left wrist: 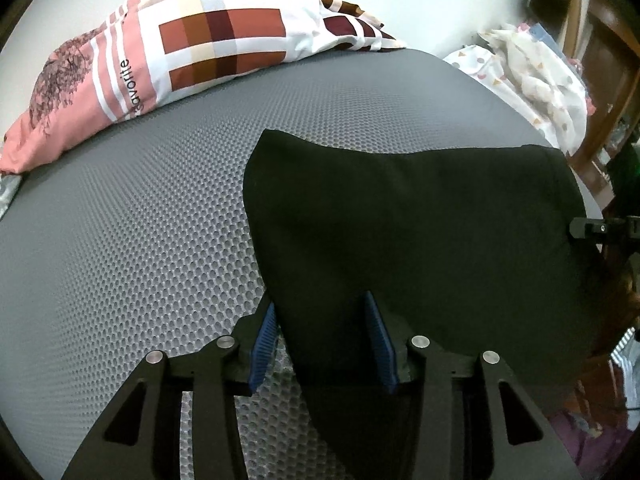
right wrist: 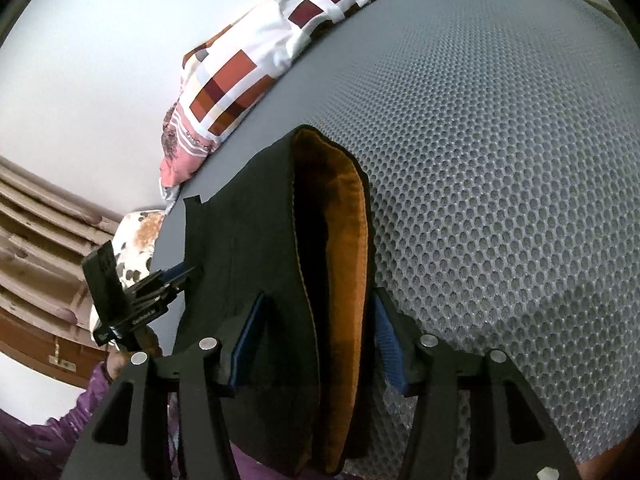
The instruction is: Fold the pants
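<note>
The black pants (left wrist: 408, 232) lie on the grey mesh mattress (left wrist: 140, 216). In the left wrist view my left gripper (left wrist: 322, 344) is open, its blue pads either side of the pants' near edge. In the right wrist view my right gripper (right wrist: 316, 344) is open around the pants' waist opening (right wrist: 340, 240), which shows an orange-brown fleece lining. The black cloth (right wrist: 248, 248) spreads to the left of it. The left gripper (right wrist: 160, 284) shows at the left of the right wrist view. The right gripper (left wrist: 600, 230) shows at the right edge of the left wrist view.
A checked red, pink and white pillow (left wrist: 168, 48) lies at the mattress's far edge and also shows in the right wrist view (right wrist: 248, 68). A white patterned bundle of cloth (left wrist: 532, 76) and wooden furniture (left wrist: 600, 32) stand at the right. Bare mattress (right wrist: 500, 160) spreads right of the pants.
</note>
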The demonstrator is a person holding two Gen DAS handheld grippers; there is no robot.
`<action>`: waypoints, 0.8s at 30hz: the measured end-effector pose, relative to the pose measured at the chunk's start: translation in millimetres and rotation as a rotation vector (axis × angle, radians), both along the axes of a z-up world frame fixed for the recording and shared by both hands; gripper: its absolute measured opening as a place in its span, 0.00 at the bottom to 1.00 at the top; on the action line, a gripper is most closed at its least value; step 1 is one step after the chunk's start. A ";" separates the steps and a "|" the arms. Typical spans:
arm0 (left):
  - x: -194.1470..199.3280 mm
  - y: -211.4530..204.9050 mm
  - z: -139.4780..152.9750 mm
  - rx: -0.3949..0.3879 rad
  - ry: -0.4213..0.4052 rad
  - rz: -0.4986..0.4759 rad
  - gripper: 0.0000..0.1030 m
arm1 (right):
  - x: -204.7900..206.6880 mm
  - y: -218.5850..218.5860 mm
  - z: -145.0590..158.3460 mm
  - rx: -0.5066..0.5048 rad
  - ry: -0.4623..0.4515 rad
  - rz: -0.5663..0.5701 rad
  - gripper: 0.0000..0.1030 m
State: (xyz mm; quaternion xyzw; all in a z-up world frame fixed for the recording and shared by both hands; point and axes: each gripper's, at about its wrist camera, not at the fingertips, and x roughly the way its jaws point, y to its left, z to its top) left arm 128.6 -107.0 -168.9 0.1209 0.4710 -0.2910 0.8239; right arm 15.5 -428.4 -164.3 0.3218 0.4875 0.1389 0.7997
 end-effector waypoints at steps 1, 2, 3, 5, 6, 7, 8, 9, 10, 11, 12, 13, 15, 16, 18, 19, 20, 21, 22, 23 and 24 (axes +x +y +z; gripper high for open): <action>-1.0 -1.0 0.5 0.009 -0.008 -0.003 0.44 | 1.3 3.3 0.7 -0.018 -0.003 0.005 0.48; -2.1 -2.0 0.9 0.018 -0.016 -0.005 0.44 | 2.1 7.0 1.5 -0.037 -0.008 0.007 0.49; -3.2 -3.0 1.4 0.026 -0.023 -0.006 0.44 | 2.6 9.7 1.9 -0.048 -0.011 0.011 0.50; -3.8 -5.0 1.9 0.039 -0.033 -0.011 0.44 | 4.2 12.6 1.7 -0.059 -0.017 0.020 0.50; -3.8 -5.3 2.1 0.041 -0.035 -0.012 0.45 | 5.0 12.5 1.6 -0.061 -0.020 0.025 0.50; -3.8 -5.4 2.2 0.042 -0.035 -0.011 0.45 | 6.6 13.0 1.6 -0.064 -0.025 0.033 0.50; -3.6 -5.5 2.4 0.043 -0.036 -0.011 0.45 | 7.8 13.4 1.8 -0.068 -0.029 0.038 0.50; -3.5 -5.5 2.4 0.045 -0.036 -0.011 0.45 | 9.0 14.4 2.2 -0.075 -0.033 0.045 0.49; -3.4 -5.6 2.5 0.046 -0.038 -0.012 0.45 | 9.0 15.4 2.5 -0.085 -0.039 0.051 0.48; -3.6 -6.0 2.7 0.050 -0.040 -0.012 0.45 | 9.0 16.4 2.6 -0.095 -0.045 0.056 0.47; -3.9 -6.6 2.9 0.056 -0.046 -0.013 0.46 | 8.6 17.2 2.5 -0.098 -0.049 0.058 0.45; -4.4 -7.2 2.9 0.061 -0.051 -0.014 0.46 | 7.0 16.7 1.9 -0.094 -0.050 0.056 0.44; -5.5 -8.5 3.0 0.072 -0.062 -0.017 0.47 | 4.6 13.0 -0.3 -0.072 -0.050 0.055 0.40; -5.9 -9.2 3.2 0.080 -0.068 -0.017 0.48 | 5.3 12.5 -1.7 -0.062 -0.050 0.054 0.39; -6.6 -10.6 3.6 0.095 -0.081 -0.020 0.50 | 2.3 11.8 -2.2 -0.061 -0.054 0.054 0.38; -6.9 -11.3 3.8 0.103 -0.088 -0.021 0.51 | 2.9 11.3 -2.6 -0.056 -0.053 0.054 0.38; -7.2 -12.0 3.6 0.110 -0.095 -0.024 0.52 | 2.7 9.9 -3.2 -0.048 -0.051 0.053 0.38; -7.8 -12.7 3.7 0.118 -0.102 -0.026 0.53 | 1.5 9.8 -3.1 -0.044 -0.052 0.052 0.38; -8.5 -13.6 3.6 0.127 -0.114 -0.028 0.53 | 1.7 10.0 -2.8 -0.049 -0.054 0.056 0.38; -9.2 -14.3 3.4 0.135 -0.122 -0.031 0.54 | 1.8 10.4 -2.4 -0.055 -0.056 0.058 0.38; -10.0 -15.0 3.3 0.141 -0.129 -0.033 0.54 | 1.9 10.2 -2.4 -0.056 -0.055 0.057 0.38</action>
